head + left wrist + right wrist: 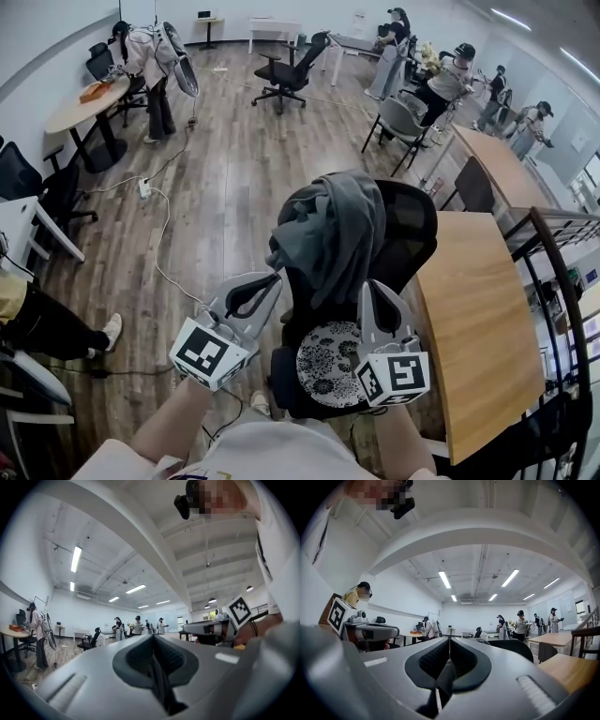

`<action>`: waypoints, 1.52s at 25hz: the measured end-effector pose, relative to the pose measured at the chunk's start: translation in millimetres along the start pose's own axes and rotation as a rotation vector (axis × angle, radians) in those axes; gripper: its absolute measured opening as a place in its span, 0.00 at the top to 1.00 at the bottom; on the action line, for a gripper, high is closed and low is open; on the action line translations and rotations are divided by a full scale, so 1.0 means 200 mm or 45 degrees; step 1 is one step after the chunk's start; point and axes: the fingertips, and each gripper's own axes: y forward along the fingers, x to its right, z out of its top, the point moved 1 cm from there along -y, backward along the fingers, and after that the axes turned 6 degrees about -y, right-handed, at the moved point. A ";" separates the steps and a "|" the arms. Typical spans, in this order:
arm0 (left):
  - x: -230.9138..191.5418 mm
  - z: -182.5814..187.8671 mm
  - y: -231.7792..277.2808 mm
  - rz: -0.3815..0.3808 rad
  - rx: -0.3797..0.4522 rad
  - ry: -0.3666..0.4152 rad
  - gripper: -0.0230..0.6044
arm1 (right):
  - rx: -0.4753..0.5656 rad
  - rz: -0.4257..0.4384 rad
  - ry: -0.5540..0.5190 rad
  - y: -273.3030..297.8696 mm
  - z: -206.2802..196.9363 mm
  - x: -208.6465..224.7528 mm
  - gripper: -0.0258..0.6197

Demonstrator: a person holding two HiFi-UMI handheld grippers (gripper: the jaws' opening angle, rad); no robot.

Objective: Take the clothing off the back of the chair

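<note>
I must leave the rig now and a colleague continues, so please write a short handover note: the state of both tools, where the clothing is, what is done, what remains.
Left tool: shut, holds nothing, tip close to the lower edge of the grey clothing.
Right tool: shut, holds nothing, above the patterned cushion on the seat.
Grey clothing: draped over the back of the black chair, which stands beside the wooden table.
Done: nothing; the clothing is not yet gripped.
Left: open a tool, grip the clothing, lift it off the chair back.
</note>
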 end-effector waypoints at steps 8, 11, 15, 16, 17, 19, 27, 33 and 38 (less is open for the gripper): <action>-0.10 0.00 0.21 -0.011 -0.018 0.086 0.78 | 0.041 0.029 0.016 0.17 0.01 0.16 0.77; -0.19 0.01 0.30 0.004 -0.022 0.080 0.71 | 0.064 0.053 0.007 0.27 0.03 0.20 0.65; -0.30 -0.04 0.45 0.010 -0.054 0.077 0.61 | 0.053 0.097 -0.030 0.41 -0.01 0.28 0.50; -0.32 -0.06 0.49 0.010 -0.058 0.077 0.60 | 0.046 0.110 -0.036 0.46 -0.03 0.31 0.46; -0.35 -0.07 0.52 0.017 -0.057 0.085 0.60 | 0.039 0.128 -0.036 0.50 -0.06 0.32 0.42; -0.41 -0.11 0.57 0.038 -0.051 0.107 0.60 | 0.025 0.173 -0.021 0.60 -0.11 0.34 0.30; -0.48 -0.41 0.82 -0.016 -0.134 0.034 0.53 | -0.079 0.202 0.030 0.84 -0.41 0.50 0.15; -0.54 -0.64 0.91 -0.025 -0.235 -0.028 0.53 | -0.137 0.216 0.126 0.94 -0.64 0.56 0.09; -0.55 -0.81 0.96 -0.033 -0.293 -0.161 0.53 | -0.150 0.256 0.227 1.00 -0.76 0.56 0.07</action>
